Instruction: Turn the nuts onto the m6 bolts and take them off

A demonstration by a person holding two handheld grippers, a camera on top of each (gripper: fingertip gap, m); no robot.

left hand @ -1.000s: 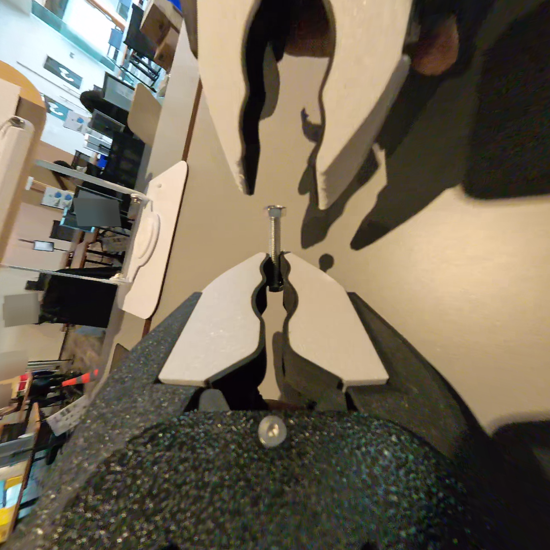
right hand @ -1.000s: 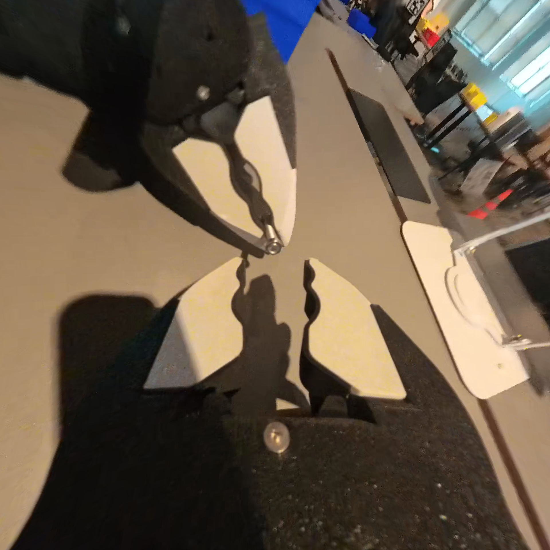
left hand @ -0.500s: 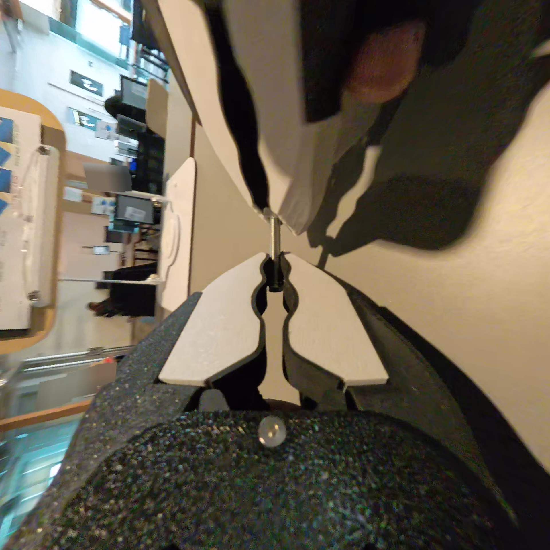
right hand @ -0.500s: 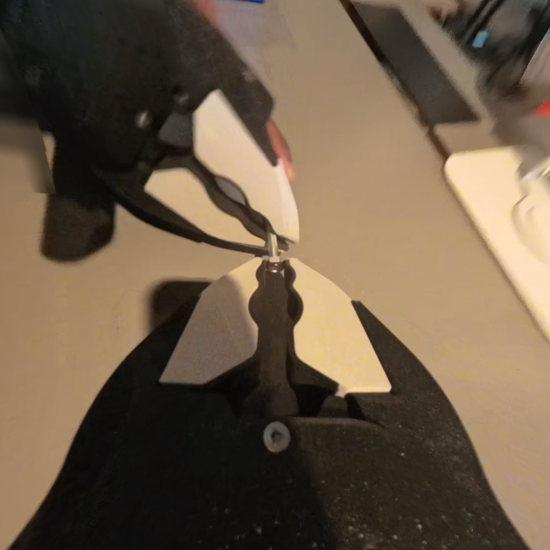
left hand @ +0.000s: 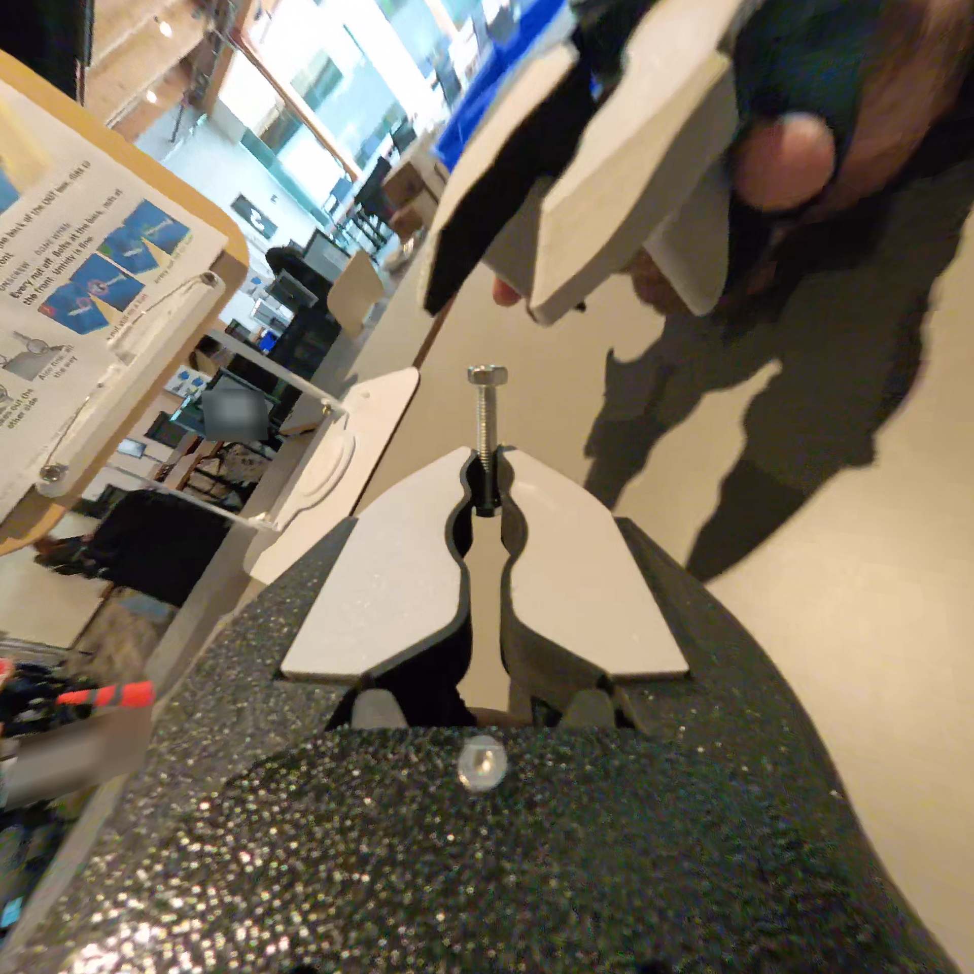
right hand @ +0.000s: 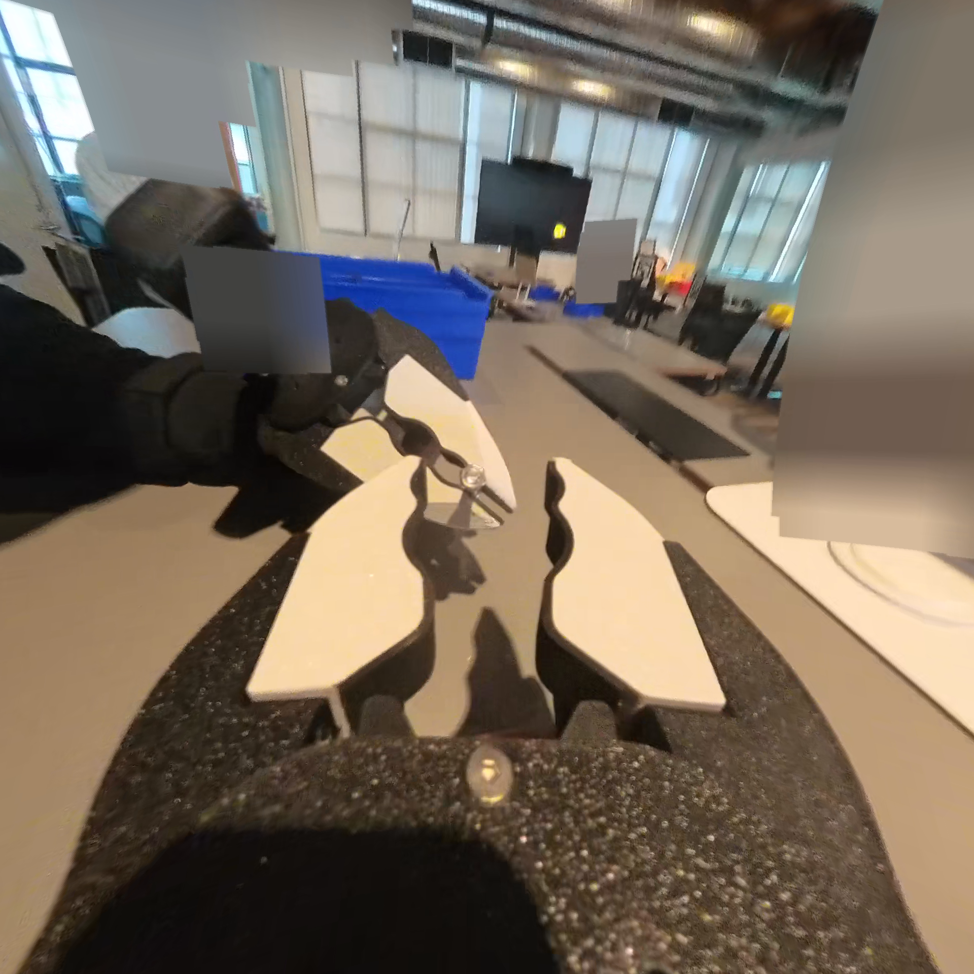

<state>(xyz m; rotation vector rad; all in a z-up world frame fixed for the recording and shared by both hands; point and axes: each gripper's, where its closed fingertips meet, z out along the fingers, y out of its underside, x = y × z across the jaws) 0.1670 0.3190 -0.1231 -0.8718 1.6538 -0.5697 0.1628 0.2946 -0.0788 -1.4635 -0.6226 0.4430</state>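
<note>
Left gripper (left hand: pixel 487 453) clamps the bolt (left hand: pixel 486 416) by its threaded end, which is hidden between the fingertips; hex head points away. Right gripper (right hand: pixel 482 466) gapes wide, empty, near the bolt head over the table (right hand: pixel 105 569). No nut discernible.

1. The tabletop (right hand: pixel 132 590) is a plain, matte beige-grey surface, carrying dark shadows near the middle of both views.
2. A white board with rounded corners (right hand: pixel 843 622) lies flat on it at the right edge; in the left wrist view the same board (left hand: pixel 337 464) sits at the left.
3. A black mat (right hand: pixel 653 416) lies flat farther back.
4. A blue bin (right hand: pixel 416 316) stands at the far end.
</note>
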